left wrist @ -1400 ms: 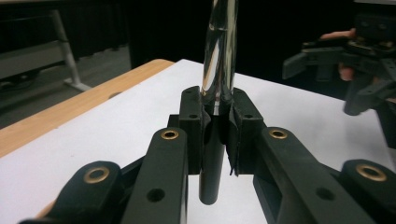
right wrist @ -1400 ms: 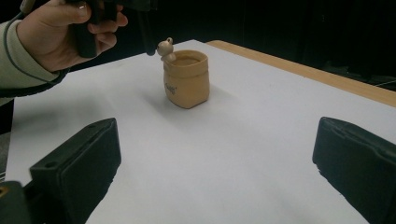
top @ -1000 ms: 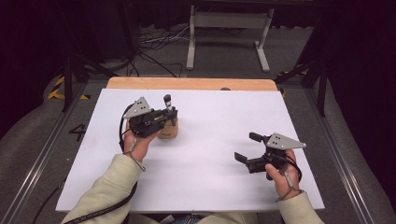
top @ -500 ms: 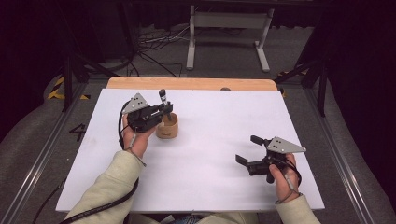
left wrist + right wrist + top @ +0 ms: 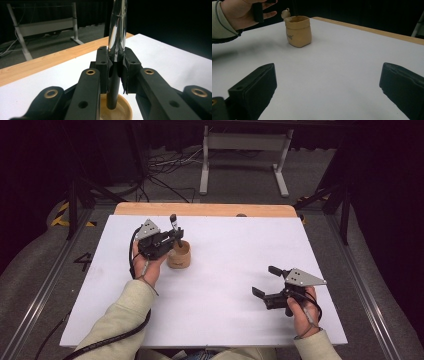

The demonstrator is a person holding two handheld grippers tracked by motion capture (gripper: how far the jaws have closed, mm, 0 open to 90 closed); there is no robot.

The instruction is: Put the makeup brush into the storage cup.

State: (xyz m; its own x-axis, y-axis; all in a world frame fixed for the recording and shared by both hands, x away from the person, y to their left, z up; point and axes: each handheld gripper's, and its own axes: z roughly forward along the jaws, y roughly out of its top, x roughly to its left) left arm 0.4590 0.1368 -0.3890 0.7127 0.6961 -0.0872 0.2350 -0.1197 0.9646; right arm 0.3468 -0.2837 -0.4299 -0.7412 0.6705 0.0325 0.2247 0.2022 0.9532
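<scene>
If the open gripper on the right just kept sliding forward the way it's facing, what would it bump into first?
Probably the tan pot: the right gripper points toward it across bare white table. The pot sits a bit left of centre, so depth leaves a narrow miss possible.

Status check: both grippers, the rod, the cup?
Left gripper shut on the rod, its dark lower end over the tan cup. Right gripper open, empty, resting apart on the white table. Nothing blocking the cup.
</scene>
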